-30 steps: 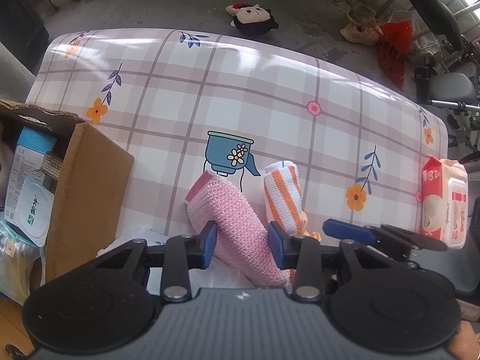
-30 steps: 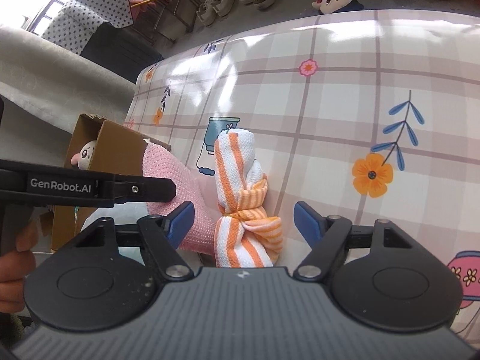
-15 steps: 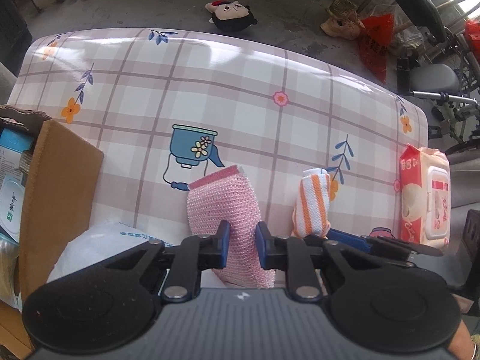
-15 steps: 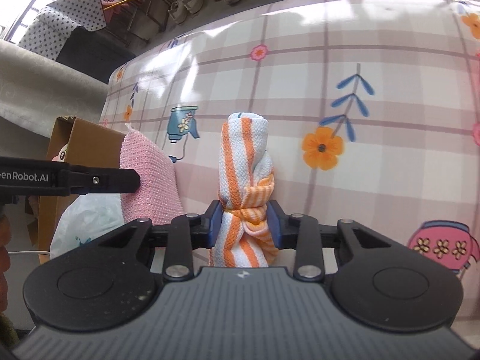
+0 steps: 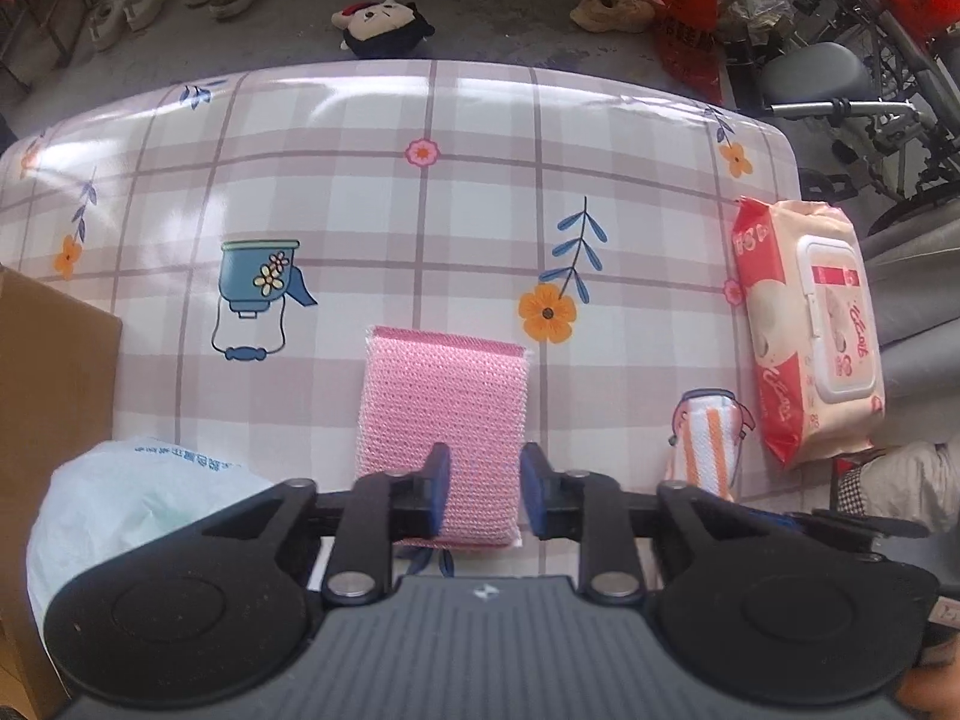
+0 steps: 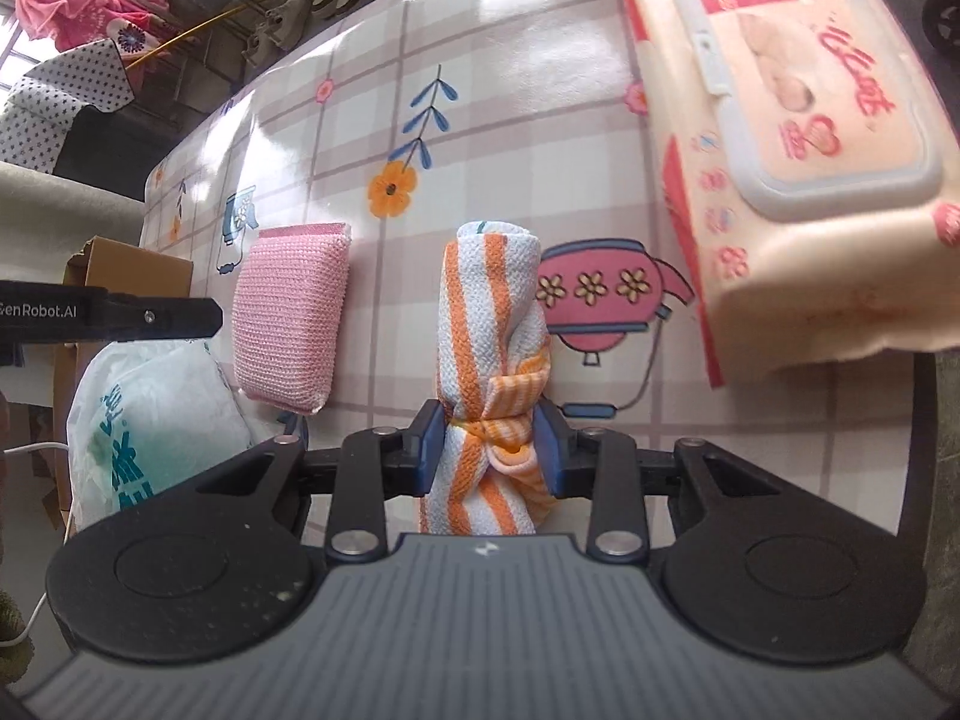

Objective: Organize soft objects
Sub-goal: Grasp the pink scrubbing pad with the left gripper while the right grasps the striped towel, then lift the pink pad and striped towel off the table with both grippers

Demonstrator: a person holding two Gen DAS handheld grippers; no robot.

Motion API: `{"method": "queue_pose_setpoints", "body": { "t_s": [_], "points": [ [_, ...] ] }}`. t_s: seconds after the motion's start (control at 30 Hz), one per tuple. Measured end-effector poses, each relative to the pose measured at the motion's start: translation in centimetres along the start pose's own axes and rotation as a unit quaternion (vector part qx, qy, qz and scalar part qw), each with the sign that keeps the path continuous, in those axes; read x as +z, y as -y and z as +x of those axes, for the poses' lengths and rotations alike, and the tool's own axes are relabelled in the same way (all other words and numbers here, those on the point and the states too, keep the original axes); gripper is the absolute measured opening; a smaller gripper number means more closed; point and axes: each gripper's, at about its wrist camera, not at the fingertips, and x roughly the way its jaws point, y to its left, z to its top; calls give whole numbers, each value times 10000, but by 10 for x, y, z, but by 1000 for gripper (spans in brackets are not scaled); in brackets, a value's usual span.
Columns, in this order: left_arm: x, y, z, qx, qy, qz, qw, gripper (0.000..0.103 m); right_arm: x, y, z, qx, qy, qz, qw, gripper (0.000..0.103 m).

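Sponge and towel lined up beside the wipes pack

Left gripper [image 5: 485, 491] jaws are opening off the pink sponge [image 5: 444, 414], farther from the wipes pack [image 5: 807, 330]; right gripper [image 6: 489, 450] pinches the knotted striped towel [image 6: 489, 360] nearest the pack, likely to set it alongside.

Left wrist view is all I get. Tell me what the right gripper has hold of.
Observer: The right gripper is shut on the striped towel, with its pads pressing in at the towel's knot.
Operator: Give me the towel's position against the wipes pack.
Observer: The towel is left of the wipes pack and apart from it. The printed pink teapot shows between them.
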Motion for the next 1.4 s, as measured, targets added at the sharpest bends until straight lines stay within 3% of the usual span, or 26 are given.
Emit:
{"method": "queue_pose_setpoints", "body": {
  "t_s": [0.07, 0.13, 0.27, 0.4, 0.5, 0.6, 0.77, 0.9, 1.4],
  "points": [
    [6, -3, 4, 234, -5, 72, 9997, 63, -5, 7, -3, 33, -23, 99, 9999, 31],
    [11, -6, 12, 315, -113, 170, 9993, 77, -7, 10, -4, 47, -43, 125, 9999, 33],
    [17, -1, 33, 309, -525, 592, 9964, 85, -4, 11, -2, 76, -100, 52, 9999, 36],
    [18, 7, 53, 531, -757, 882, 9918, 85, 6, 10, -5, 108, -135, -117, 9998, 52],
    [18, 9, 65, 564, -951, 833, 9904, 85, 11, 7, -3, 145, -141, -244, 9995, 63],
    [17, 10, 70, 623, -1026, 744, 9900, 85, 15, 3, 4, 145, -199, -346, 9991, 64],
    [17, 18, 76, 836, -1139, 631, 9880, 82, 14, -2, 14, -2, -310, -499, 9983, 60],
    [17, 33, 78, 857, -1347, 552, 9856, 81, 8, 3, 14, -87, -286, -503, 9983, 40],
    [-52, 100, 63, 491, -1938, 343, 9792, 81, -45, 66, -24, -113, -598, 266, 9978, 38]
  ]
}}
